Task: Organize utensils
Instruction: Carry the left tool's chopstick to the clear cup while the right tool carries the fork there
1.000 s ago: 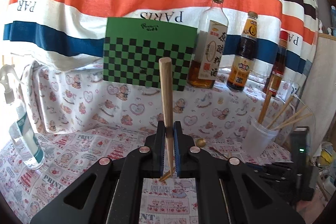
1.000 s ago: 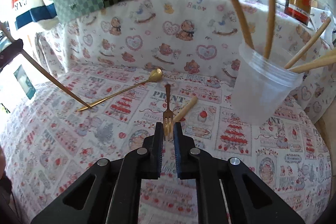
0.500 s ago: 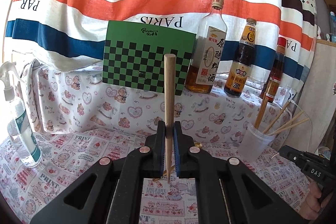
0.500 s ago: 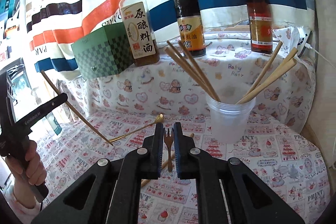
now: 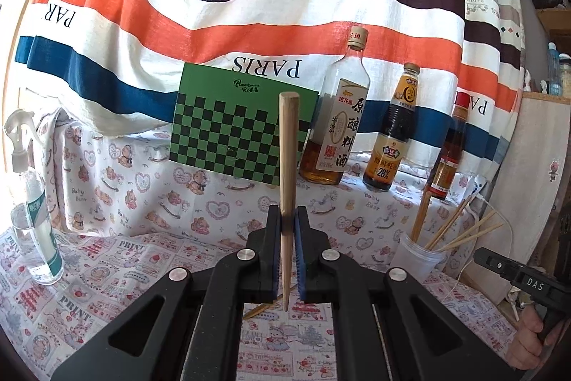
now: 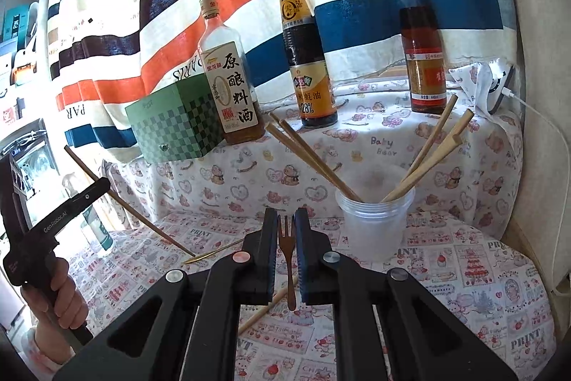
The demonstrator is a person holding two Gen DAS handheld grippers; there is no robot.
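At the far left a spray bottle [image 5: 34,220] stands upright near the edge of the printed tablecloth [image 5: 107,277], out of the way of the work. Next comes the green checkered box [image 5: 235,127] set against the striped curtain [image 5: 249,6], then 3 sauce bottles lined up on the raised ledge behind, apparently just backdrop. In the middle, the left gripper [image 5: 287,227] has its jaws clamped on a wooden chopstick [image 5: 287,145], held almost vertical with the thick end up and the thin tip hanging below the pads; that upright hold looks chosen so the stick can drop tip-first into a container. The right gripper [image 6: 286,231] is likewise closed on a small fork [image 6: 285,238], tines up and handle down, raised above the cloth and aimed toward the clear plastic cup [image 6: 374,224] just to its right. That cup already holds about 6 chopsticks fanned against its rim, so it seems to be the collecting point. A gold spoon [image 6: 210,254] and 1 loose chopstick [image 6: 267,306] lie flat on the cloth, probably not yet sorted.
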